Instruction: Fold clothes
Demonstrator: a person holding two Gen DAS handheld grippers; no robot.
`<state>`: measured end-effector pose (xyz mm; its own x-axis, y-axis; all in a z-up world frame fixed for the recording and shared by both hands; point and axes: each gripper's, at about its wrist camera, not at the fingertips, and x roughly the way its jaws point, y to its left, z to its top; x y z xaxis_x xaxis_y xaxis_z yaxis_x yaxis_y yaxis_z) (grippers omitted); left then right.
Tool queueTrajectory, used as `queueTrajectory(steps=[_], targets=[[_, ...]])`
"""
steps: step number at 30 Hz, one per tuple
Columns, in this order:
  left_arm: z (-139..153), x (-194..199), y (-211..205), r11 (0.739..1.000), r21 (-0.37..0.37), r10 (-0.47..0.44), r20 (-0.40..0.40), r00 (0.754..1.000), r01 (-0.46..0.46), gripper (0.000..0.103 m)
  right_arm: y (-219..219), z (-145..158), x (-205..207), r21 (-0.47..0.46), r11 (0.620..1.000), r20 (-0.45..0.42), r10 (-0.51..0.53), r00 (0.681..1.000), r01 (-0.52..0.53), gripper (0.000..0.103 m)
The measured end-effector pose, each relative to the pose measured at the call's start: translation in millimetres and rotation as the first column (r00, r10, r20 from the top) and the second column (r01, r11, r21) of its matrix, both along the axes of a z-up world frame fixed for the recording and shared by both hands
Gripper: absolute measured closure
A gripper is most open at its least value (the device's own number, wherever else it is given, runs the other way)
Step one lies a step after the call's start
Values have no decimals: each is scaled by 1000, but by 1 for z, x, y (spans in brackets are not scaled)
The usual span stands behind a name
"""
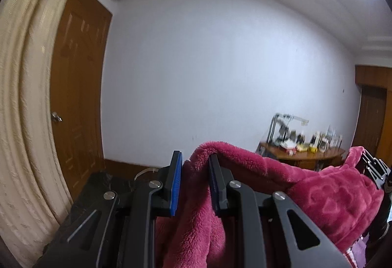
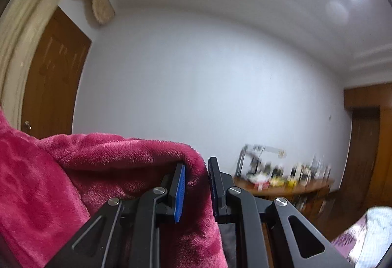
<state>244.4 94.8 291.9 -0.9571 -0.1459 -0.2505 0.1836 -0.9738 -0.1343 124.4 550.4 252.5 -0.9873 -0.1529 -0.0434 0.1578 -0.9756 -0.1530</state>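
A fluffy crimson fleece garment [image 1: 330,199] hangs in the air between my two grippers. My left gripper [image 1: 194,170] is shut on one edge of it; the cloth fills the gap between the blue pads and drapes down to the right. My right gripper [image 2: 197,175] is shut on another edge of the same garment [image 2: 73,170], which spreads off to the left. In the left wrist view the right gripper [image 1: 374,170] shows at the far right edge, half wrapped in the cloth. Both cameras point up toward the wall and ceiling.
A wooden door [image 1: 78,96] and cream curtain [image 1: 22,96] stand at the left. A wooden table [image 1: 306,155] with several small items stands at the far wall on the right. A bed corner with patterned cloth [image 2: 367,238] shows at lower right.
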Motion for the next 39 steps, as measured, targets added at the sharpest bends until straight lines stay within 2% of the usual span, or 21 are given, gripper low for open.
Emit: queueTrajectory(steps=[3, 6, 8, 11, 13, 17, 19, 21, 25, 28, 30, 34, 36, 39], targets=[[-30, -60, -7, 1000, 28, -17, 85, 996, 15, 79, -20, -25, -49, 27, 1000, 92, -17, 996, 15, 85], [-63, -122, -18, 998, 55, -27, 185, 982, 17, 79, -45, -47, -101, 66, 998, 180, -33, 983, 22, 85], [-91, -160, -26, 998, 67, -32, 261, 965, 15, 79, -56, -75, -134, 83, 996, 252, -41, 967, 21, 85], [-135, -214, -37, 997, 83, -40, 373, 927, 9, 79, -67, -127, -180, 117, 993, 378, -58, 924, 14, 85], [-171, -246, -38, 996, 88, -46, 458, 888, 7, 79, -73, -158, -208, 124, 992, 482, -61, 874, 1, 85], [-240, -287, -39, 999, 21, 16, 590, 807, -35, 79, -79, -217, -250, 128, 992, 660, -67, 748, -24, 85], [-270, -304, -49, 997, 40, 24, 665, 747, -68, 79, -80, -244, -262, 124, 992, 729, -69, 681, -32, 85], [-291, -311, -55, 993, 70, 16, 709, 705, -94, 79, -81, -260, -263, 147, 989, 748, -93, 657, -28, 83], [-306, -307, -47, 995, 85, -23, 724, 689, -55, 79, -80, -274, -259, 186, 982, 752, -122, 648, -31, 79], [-301, -299, -37, 995, 97, -68, 723, 687, -3, 78, -65, -268, -255, 173, 985, 754, -127, 645, -7, 68], [-295, -290, -29, 993, 112, -112, 720, 684, 45, 77, -51, -262, -251, 149, 988, 747, -130, 652, 26, 44], [-284, -276, -7, 983, 117, -181, 724, 665, 141, 71, -12, -245, -248, 89, 990, 731, -139, 668, 110, 43], [-281, -269, 6, 974, 116, -215, 731, 648, 192, 68, -2, -239, -239, 101, 988, 728, -155, 668, 119, 43], [-281, -262, 22, 957, 130, -266, 741, 617, 258, 64, 1, -247, -233, 108, 993, 767, -119, 631, 56, 43]])
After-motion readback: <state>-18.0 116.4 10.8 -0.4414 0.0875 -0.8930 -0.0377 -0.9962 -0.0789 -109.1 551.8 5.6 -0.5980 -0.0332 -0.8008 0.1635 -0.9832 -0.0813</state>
